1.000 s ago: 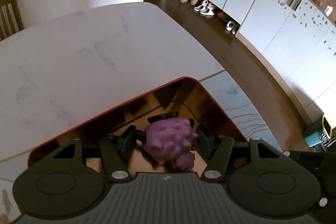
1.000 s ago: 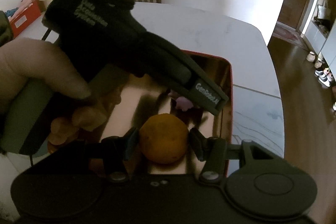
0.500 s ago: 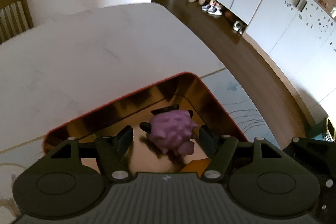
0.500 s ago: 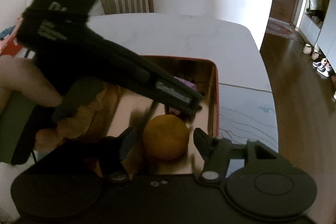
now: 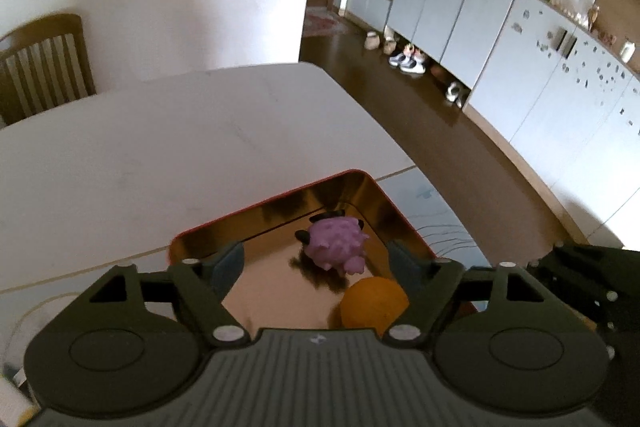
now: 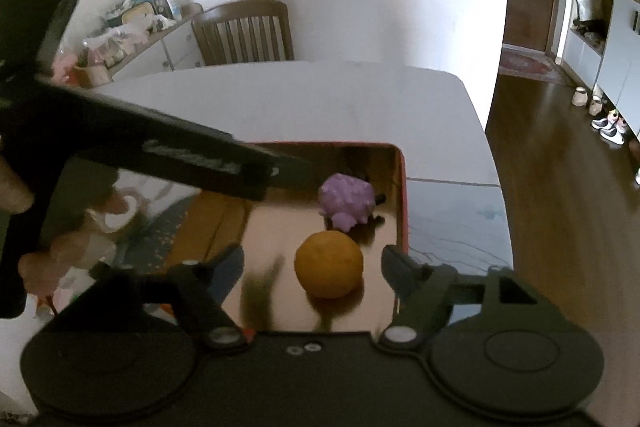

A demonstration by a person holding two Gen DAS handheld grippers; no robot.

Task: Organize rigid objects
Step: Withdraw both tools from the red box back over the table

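Note:
A shiny gold tray with a red rim [image 5: 264,205] [image 6: 403,195] sits on the white table. A purple spiky toy [image 5: 334,245] [image 6: 348,199] lies in its far right corner. An orange ball [image 5: 374,303] [image 6: 329,263] lies in the tray just in front of the toy. My left gripper [image 5: 316,267] is open and empty, raised above the tray. My right gripper [image 6: 314,261] is open and empty, its jaws standing wide on either side of the ball without touching it. The left gripper's body [image 6: 160,147] crosses the right wrist view.
A wooden chair [image 6: 244,35] [image 5: 44,67] stands at the table's far side. A cluttered sideboard [image 6: 132,23] is at the back left. The table edge [image 5: 372,123] drops to a wooden floor with white cabinets [image 5: 500,27] and shoes [image 5: 408,63].
Both grippers opened and let go: the purple toy and the orange ball now lie in the tray. Both grippers lifted up and back from the tray.

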